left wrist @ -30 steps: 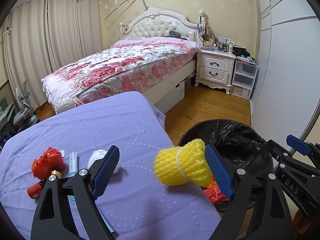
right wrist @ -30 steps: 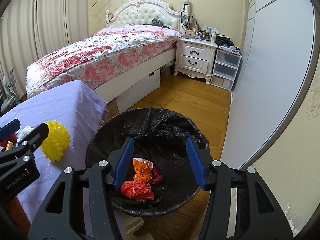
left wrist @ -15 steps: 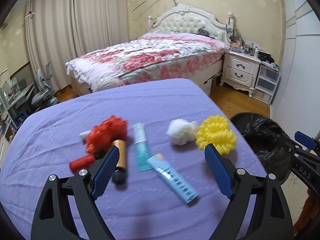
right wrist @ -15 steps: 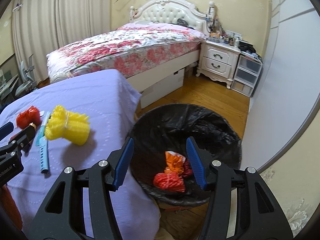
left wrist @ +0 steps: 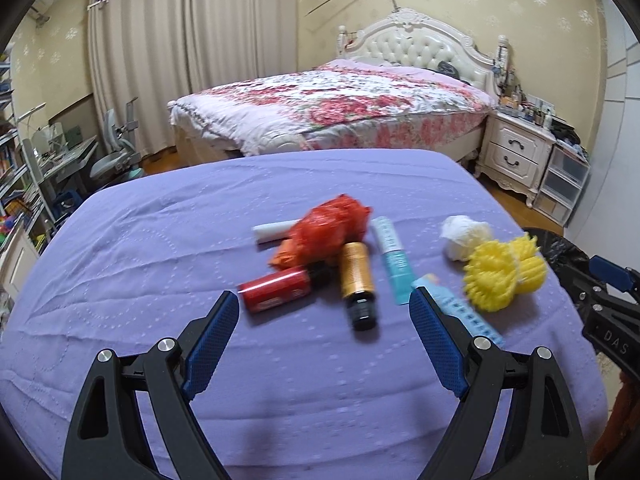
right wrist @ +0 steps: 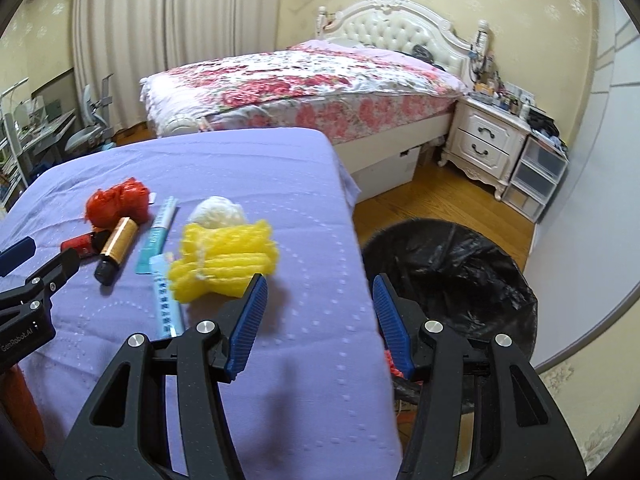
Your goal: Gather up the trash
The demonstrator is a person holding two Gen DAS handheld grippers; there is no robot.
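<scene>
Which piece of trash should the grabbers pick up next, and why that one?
Probably the yellow foam net. It lies on the purple cloth just ahead of the open, empty right gripper, nearest the black bin. Easing that gripper forward and left around it looks like the shortest move.

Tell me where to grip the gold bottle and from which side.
Grip the gold bottle across its mid-body, coming from above with the left gripper. It lies flat, black cap toward the camera; the red can crowds its left side, so probably stay nearer the cap end.
</scene>
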